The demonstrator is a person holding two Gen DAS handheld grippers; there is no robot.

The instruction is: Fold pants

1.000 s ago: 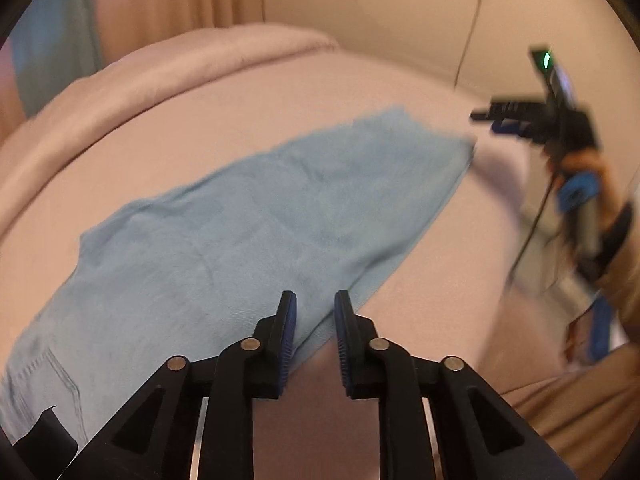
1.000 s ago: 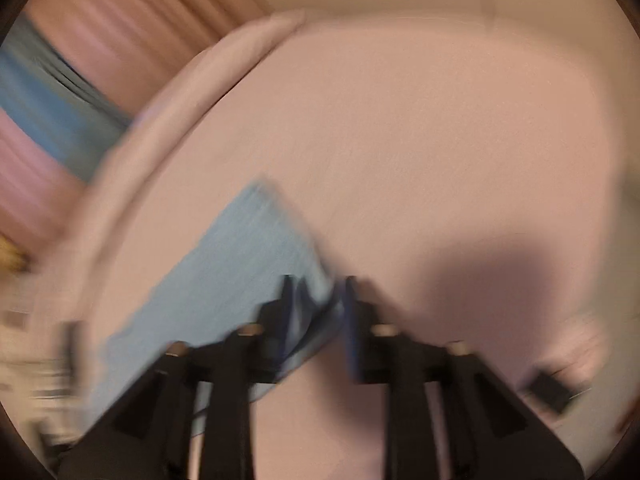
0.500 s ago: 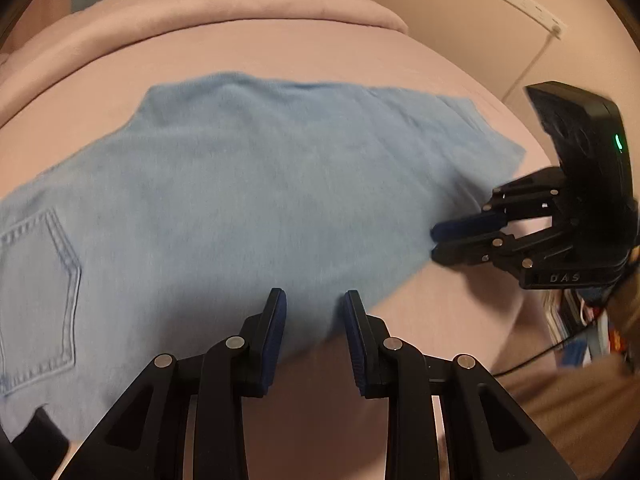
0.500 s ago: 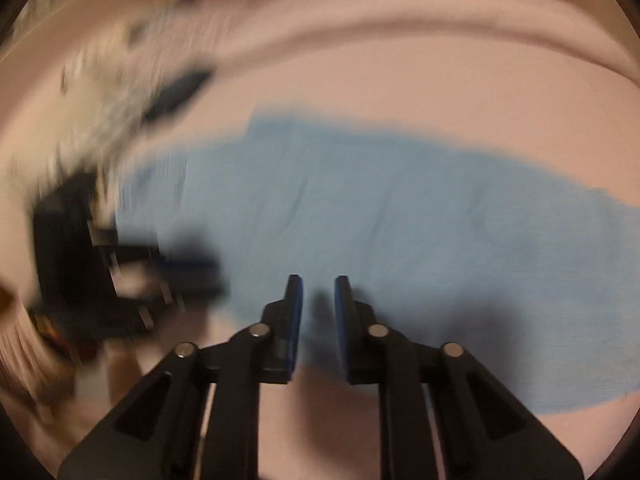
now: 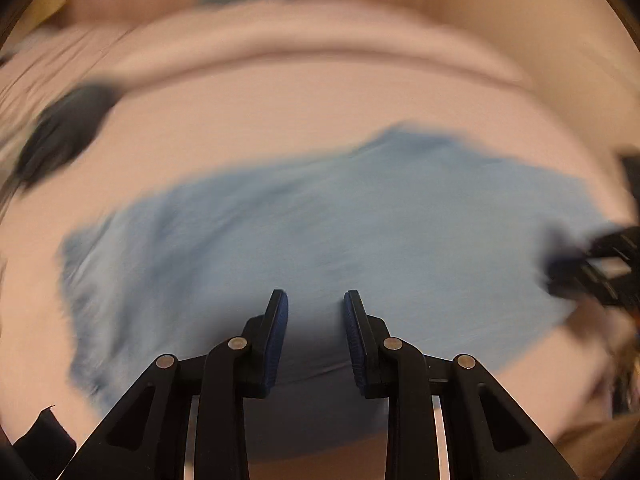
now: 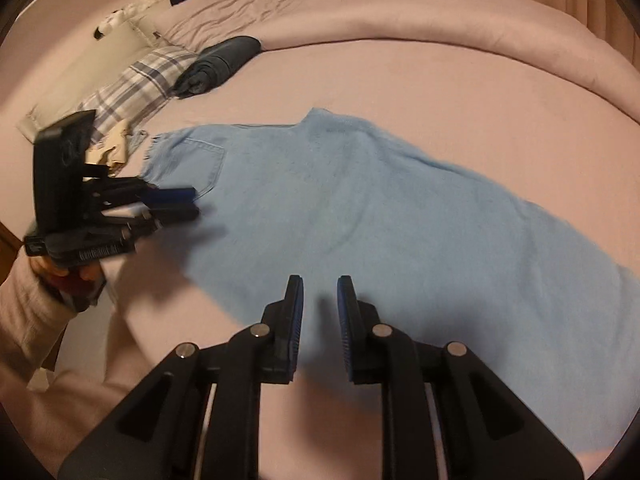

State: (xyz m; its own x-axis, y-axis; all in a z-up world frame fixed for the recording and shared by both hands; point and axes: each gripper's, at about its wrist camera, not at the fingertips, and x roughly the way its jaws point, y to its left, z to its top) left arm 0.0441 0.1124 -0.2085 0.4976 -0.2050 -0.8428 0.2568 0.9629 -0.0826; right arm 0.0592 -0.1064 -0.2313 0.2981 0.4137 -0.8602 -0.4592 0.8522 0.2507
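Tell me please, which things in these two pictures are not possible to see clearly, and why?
- Left wrist view: motion blur smears the pants and the dark bundle.
- Right wrist view: the pants' leg end is cut by the frame edge.
- Right wrist view: items beyond the plaid cloth are too small.

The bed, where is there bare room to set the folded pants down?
Bare sheet lies between the light blue pants and the rolled duvet. The corner by the dark folded garment and plaid cloth is crowded.
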